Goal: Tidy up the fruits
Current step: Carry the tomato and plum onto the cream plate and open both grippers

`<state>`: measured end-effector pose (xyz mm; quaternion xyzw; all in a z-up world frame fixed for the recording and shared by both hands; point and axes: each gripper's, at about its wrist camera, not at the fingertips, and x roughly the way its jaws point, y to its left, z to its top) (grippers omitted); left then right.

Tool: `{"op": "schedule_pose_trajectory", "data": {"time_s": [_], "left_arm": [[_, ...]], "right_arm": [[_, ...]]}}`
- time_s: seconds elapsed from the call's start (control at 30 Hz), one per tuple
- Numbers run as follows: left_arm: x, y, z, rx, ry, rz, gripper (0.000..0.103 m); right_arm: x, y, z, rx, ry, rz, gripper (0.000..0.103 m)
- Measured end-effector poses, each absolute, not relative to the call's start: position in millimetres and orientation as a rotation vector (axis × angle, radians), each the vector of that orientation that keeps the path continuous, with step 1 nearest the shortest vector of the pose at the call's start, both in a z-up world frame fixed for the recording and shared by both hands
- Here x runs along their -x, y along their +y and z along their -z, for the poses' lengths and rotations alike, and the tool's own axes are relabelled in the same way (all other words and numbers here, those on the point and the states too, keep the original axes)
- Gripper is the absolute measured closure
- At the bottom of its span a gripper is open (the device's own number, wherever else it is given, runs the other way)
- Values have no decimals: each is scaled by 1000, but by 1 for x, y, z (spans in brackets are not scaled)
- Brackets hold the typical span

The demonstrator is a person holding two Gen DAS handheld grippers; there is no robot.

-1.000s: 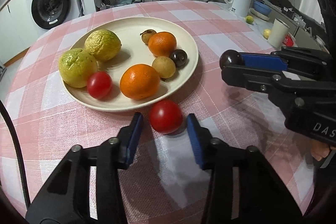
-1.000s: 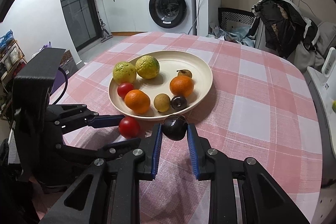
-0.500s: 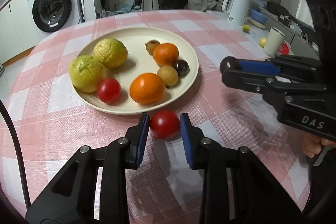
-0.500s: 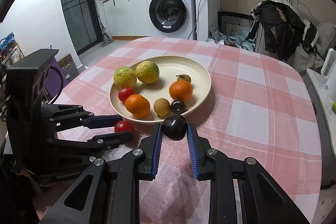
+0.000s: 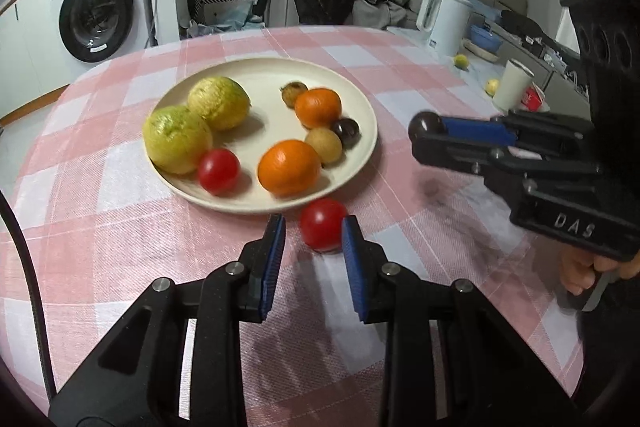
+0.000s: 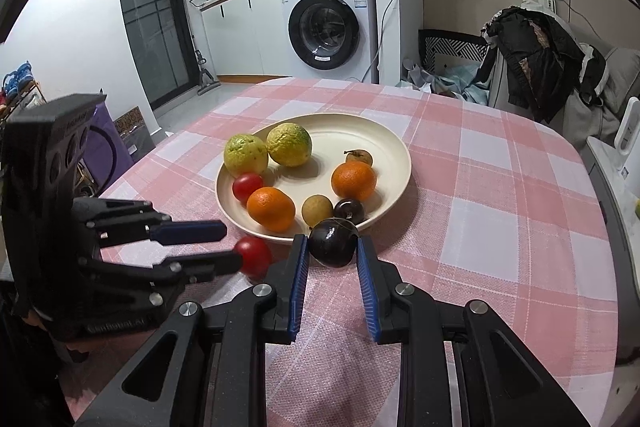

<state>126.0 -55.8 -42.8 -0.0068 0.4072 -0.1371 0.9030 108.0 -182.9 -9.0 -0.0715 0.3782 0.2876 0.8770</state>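
1. Two grippers are working over a round table [image 6: 500,187] covered in a pink checked cloth; it is bearing a cream plate [image 6: 384,143] near the middle.
2. The plate is holding two yellow-green fruits, two oranges, a red tomato and three small fruits (two brownish, one dark). Bare space is showing at its centre and far side.
3. The right gripper [image 6: 333,247] is holding a dark plum [image 6: 333,242] between its blue pads, jaws narrowed onto it with both pads touching. It is sitting just beside the plate's near rim; whether it is lifted off the cloth I cannot tell.
4. The left gripper [image 5: 314,231] is bracketing a loose red tomato [image 5: 322,223] just outside the plate's near rim. The pad on the robot's right is touching it; a small gap is showing on the other side, so the jaws are partly open and not yet gripping.
5. Judgement: the step in hand is securing both fruits for the plate. Doing it well is meaning centring the tomato before squeezing gently, since it is likely soft and rolls. Then lifting clear of the rim and aiming each fruit at bare plate, keeping the two grippers apart.
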Motion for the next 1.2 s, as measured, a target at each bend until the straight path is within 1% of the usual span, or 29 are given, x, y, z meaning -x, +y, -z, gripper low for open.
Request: {"op": "schedule_pose_trajectory", "data": {"time_s": [0.13,0.17,0.3,0.33,0.37,0.4,0.57,0.8,1.2], "left_arm": [[-130,-64,53,-3,885,293,67],[-132,-66,56,-11,891,281,67],[-140,-71,63,-5,908,264,67],[-141,-72,63,1,913,275,69],[-142,-72,64,8,912,283,75],[-142,-73,63,11,906,284,76],[-136,-74,56,14,877,304,76],[-126,-66,31,31,806,304,76],[-150,-46,0,-2,725,225,76]], "right_arm": [[-109,-184,9,148,792,-599,78],[-110,-184,10,148,793,-600,78],[-110,-184,9,147,791,-605,78],[-109,-184,9,148,791,-606,78],[-109,-184,9,148,790,-606,78],[-110,-185,9,147,790,-606,78],[-109,-186,9,139,785,-605,78],[-109,-184,7,133,776,-611,78],[-113,-163,6,114,745,-651,78]]}}
